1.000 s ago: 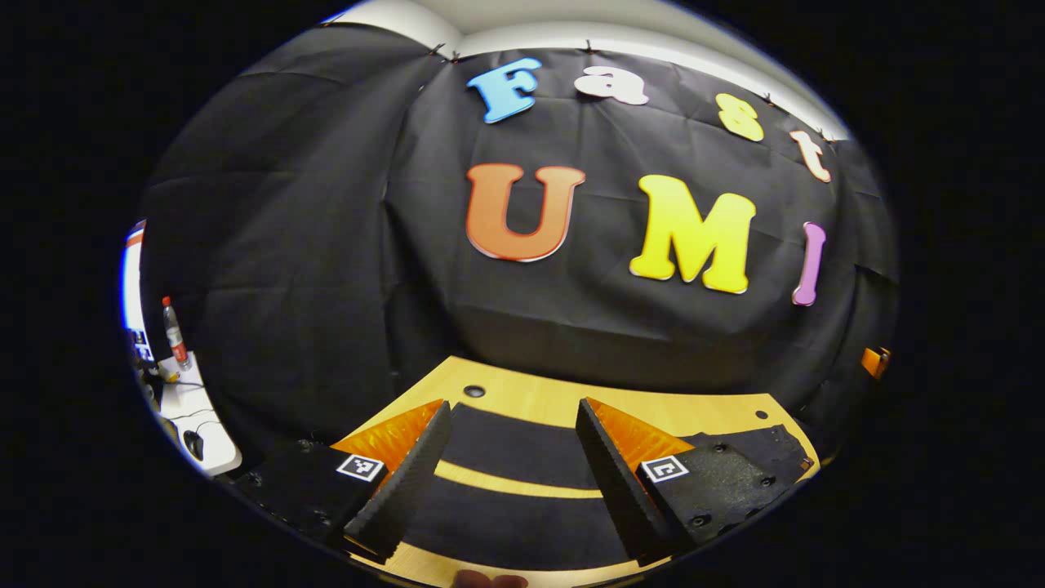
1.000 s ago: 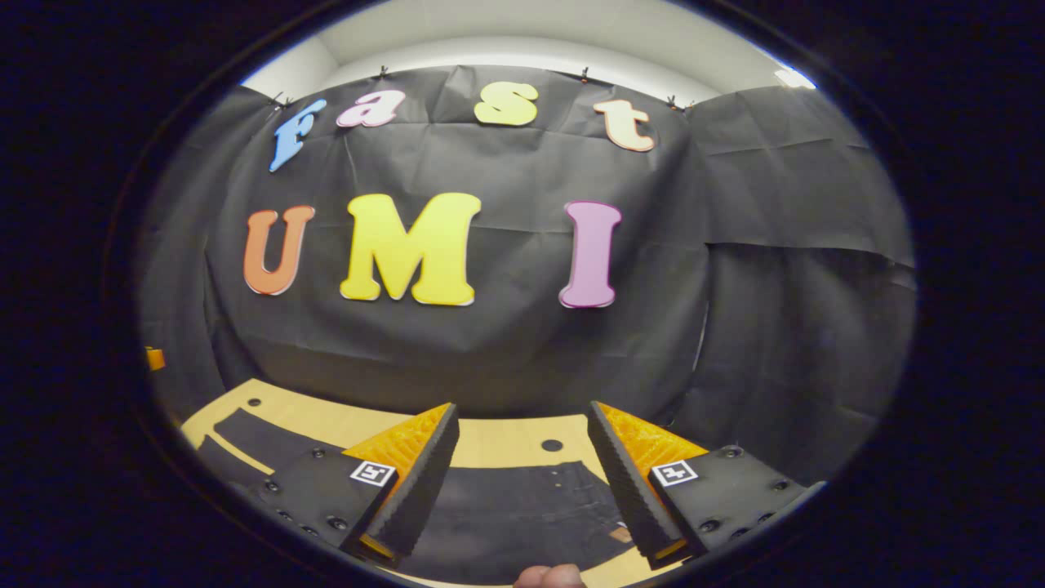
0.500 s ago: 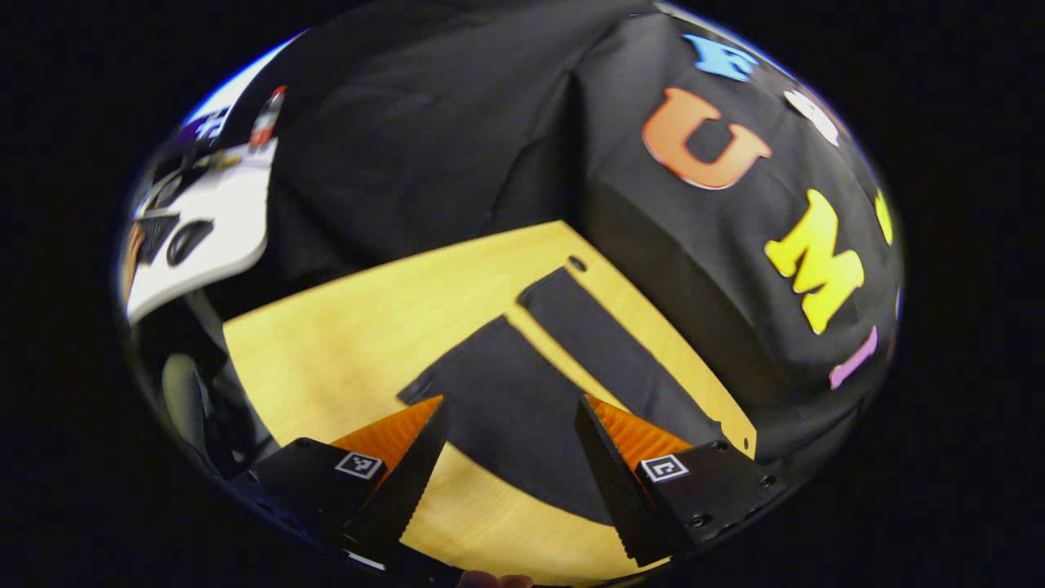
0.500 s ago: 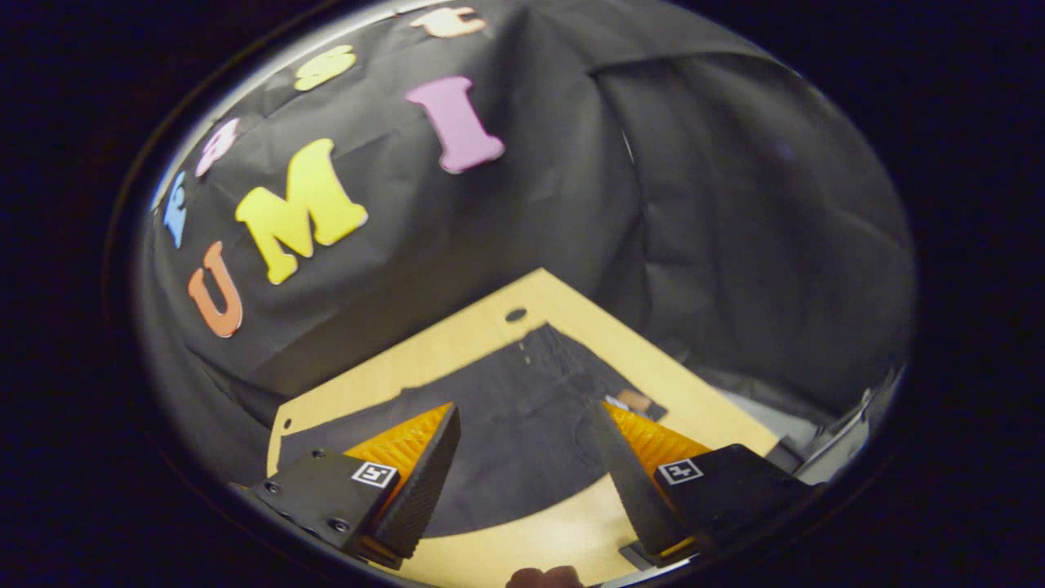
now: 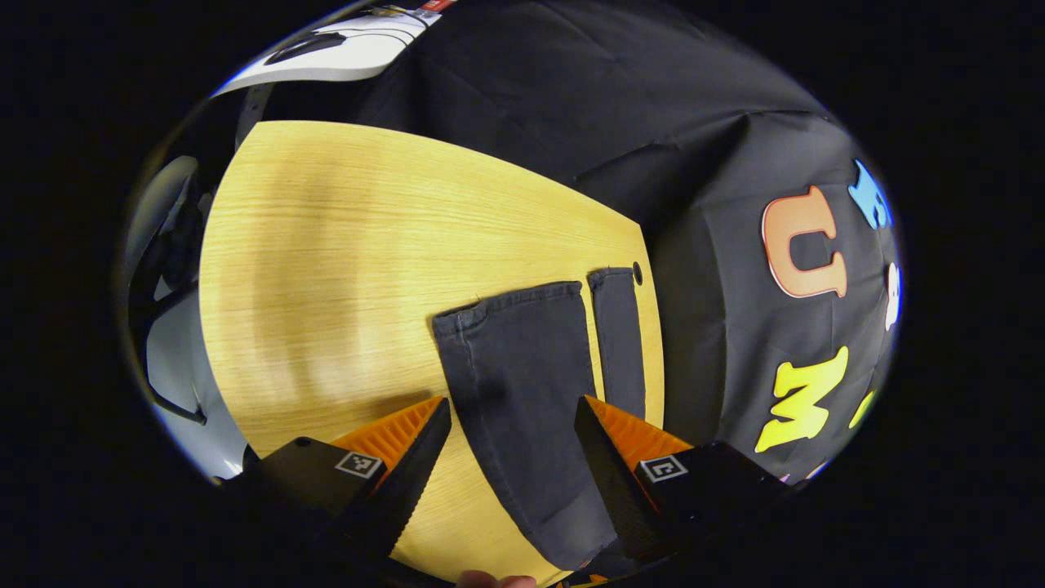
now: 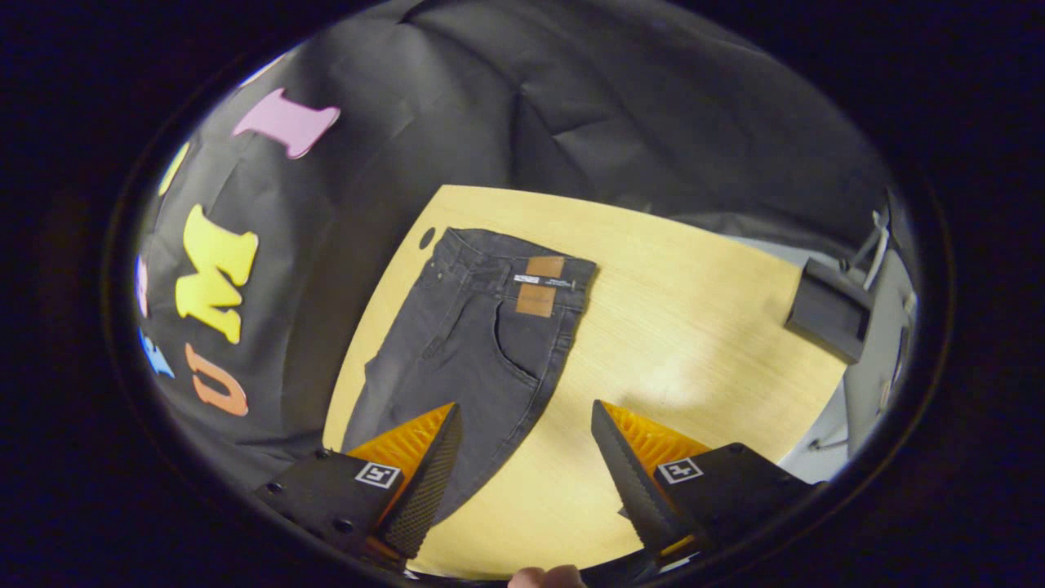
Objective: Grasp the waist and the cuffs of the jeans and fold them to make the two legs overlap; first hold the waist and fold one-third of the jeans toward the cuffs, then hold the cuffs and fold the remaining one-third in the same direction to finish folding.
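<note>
Here jeans (image 6: pixel 482 327) hug the table (image 6: pixel 694 310) edge.

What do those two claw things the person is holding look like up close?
Each is a pair of wedge-shaped fingers. On the left gripper and the right gripper alike, the fingers are black with saw-toothed inner faces and ribbed orange backs. They sit on black blocks fastened with screws, and each block carries a small square black-and-white marker. No cables are in sight.

Dark grey jeans (image 6: pixel 473 327) with tan patch (image 6: pixel 539 287); pale wood-grain table (image 5: pixel 326 245); orange-and-black tongs (image 5: pixel 510 457)
</note>
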{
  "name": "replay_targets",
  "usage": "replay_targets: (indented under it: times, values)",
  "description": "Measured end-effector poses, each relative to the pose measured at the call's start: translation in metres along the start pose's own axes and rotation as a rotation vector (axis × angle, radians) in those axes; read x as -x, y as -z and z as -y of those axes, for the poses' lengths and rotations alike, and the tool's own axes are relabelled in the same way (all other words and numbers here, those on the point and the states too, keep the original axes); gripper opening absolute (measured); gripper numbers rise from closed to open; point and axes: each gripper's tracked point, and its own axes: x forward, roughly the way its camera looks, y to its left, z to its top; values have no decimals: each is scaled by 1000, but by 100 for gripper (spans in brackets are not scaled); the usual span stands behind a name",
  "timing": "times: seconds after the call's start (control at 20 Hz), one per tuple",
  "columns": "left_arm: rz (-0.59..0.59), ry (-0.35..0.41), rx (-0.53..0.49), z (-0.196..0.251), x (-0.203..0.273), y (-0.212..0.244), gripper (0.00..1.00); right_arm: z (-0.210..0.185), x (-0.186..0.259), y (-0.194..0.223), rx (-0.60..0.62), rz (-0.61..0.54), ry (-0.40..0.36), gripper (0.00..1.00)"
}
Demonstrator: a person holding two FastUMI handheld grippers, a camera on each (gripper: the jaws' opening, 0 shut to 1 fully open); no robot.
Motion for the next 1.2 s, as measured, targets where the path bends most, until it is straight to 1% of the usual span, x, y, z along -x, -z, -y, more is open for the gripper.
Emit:
replay_targets:
  times: [0.05,0.1,0.15,0.3,0.35,0.4,0.45,0.55,0.6,0.75,0.8,0.85,0.95,1.0,1.05,1.1,1.15,1.2]
  values:
    - [-5,-30,2,-4,-3,0,99,0,-6,-2,-25,-7,6,98]
    - [-5,-55,5,-7,-7,0,99,3,-7,-4,-39,-7,7,92]
    - [-1,-58,15,-5,-10,-2,99,9,-9,-10,-57,-5,22,98]
    - [-2,-83,2,-3,-14,-1,99,26,-9,-27,-132,6,61,98]
    - [-2,-88,-1,-1,-15,-3,99,28,-14,-36,-154,15,73,92]
    - [-1,-91,0,-1,-17,-4,99,28,-23,-43,-174,20,73,98]
    - [1,-91,6,1,-18,-7,99,23,-29,-50,-192,25,62,98]
    - [4,-85,13,6,-23,-9,99,17,-40,-63,-183,33,52,96]
    - [5,-80,11,9,-26,-10,98,13,-45,-68,-165,34,45,92]
    - [1,-64,-17,18,-37,-12,98,4,-59,-77,-118,17,25,92]
    - [0,-57,-26,22,-40,-13,98,2,-59,-79,-106,12,18,95]
    - [-4,-49,-35,26,-44,-12,98,0,-61,-81,-101,11,10,92]
    - [-8,-45,-57,31,-50,-12,98,-4,-63,-83,-110,11,10,92]
    - [-16,-52,-66,31,-54,-12,96,-1,-62,-83,-112,11,27,95]
    - [-27,-59,-74,30,-56,-11,95,9,-62,-84,-103,5,76,94]
    - [-37,-65,-75,29,-59,-10,85,10,-64,-84,-102,4,90,72]
    - [-47,-64,-73,30,-61,-10,67,12,-64,-86,-98,-1,101,71]
    - [-52,-67,-67,29,-64,-10,66,21,-65,-84,-92,-12,155,71]
